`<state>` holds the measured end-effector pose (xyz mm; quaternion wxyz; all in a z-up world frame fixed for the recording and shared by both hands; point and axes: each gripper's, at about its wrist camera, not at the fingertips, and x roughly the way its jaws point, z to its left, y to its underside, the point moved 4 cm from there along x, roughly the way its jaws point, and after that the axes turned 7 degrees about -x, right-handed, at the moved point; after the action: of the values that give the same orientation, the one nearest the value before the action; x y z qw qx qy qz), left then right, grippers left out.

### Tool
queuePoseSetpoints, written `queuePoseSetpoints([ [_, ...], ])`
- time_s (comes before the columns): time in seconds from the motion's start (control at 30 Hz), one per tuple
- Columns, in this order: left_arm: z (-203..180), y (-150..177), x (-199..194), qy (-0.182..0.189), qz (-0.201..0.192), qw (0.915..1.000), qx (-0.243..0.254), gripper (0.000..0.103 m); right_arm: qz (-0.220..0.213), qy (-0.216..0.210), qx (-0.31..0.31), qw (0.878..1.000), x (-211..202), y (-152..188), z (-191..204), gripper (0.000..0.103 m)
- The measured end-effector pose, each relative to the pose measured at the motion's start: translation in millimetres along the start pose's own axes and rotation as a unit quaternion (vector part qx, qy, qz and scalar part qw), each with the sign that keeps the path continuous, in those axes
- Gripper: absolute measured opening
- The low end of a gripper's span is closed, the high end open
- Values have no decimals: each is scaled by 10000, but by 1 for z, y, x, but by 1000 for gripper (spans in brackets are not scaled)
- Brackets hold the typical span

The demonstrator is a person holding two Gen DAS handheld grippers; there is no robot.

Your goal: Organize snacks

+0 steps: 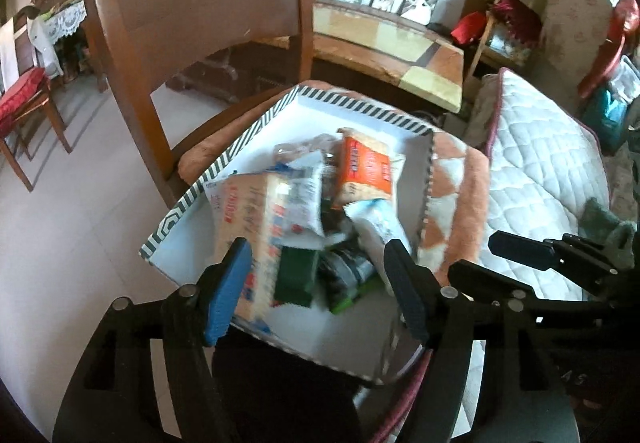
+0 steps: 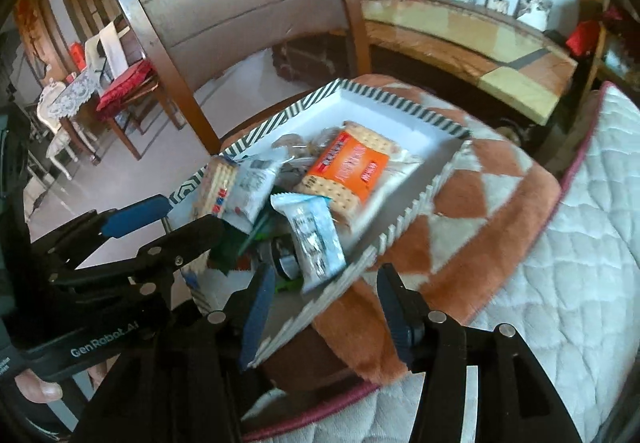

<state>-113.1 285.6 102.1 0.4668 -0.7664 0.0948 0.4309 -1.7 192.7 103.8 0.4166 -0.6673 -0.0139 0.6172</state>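
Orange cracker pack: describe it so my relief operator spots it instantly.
Find the striped-rim tray on the orange-and-white blanket. The orange cracker pack lies on the snack pile's far side. It alone has an orange label; its neighbours are white-and-blue.

Snack packets point(image 1: 304, 211) heaped in striped-rim white tray point(image 1: 224, 159) — orange cracker pack point(image 2: 344, 171) topmost

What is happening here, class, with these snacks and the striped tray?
A person holds a hand-held gripper in each hand over a striped tray piled with snack packets, including an orange cracker pack. The tray rests on an orange-and-white blanket beside a wooden chair. The left hand-held gripper and right hand-held gripper are both open, holding nothing.
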Motion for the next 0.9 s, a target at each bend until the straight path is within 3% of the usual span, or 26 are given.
queuePoseSetpoints([
  [0.13,-9,6,-15,-57,-160,9997,152,69,-120,98,81,9998,-19,14,-4,52],
  [0.33,-18,12,-25,-43,-80,9997,213,69,-192,147,110,9996,-38,28,-2,52],
  [0.9,-23,19,-30,-345,-148,9982,466,69,-154,235,72,9996,-35,30,3,52],
])
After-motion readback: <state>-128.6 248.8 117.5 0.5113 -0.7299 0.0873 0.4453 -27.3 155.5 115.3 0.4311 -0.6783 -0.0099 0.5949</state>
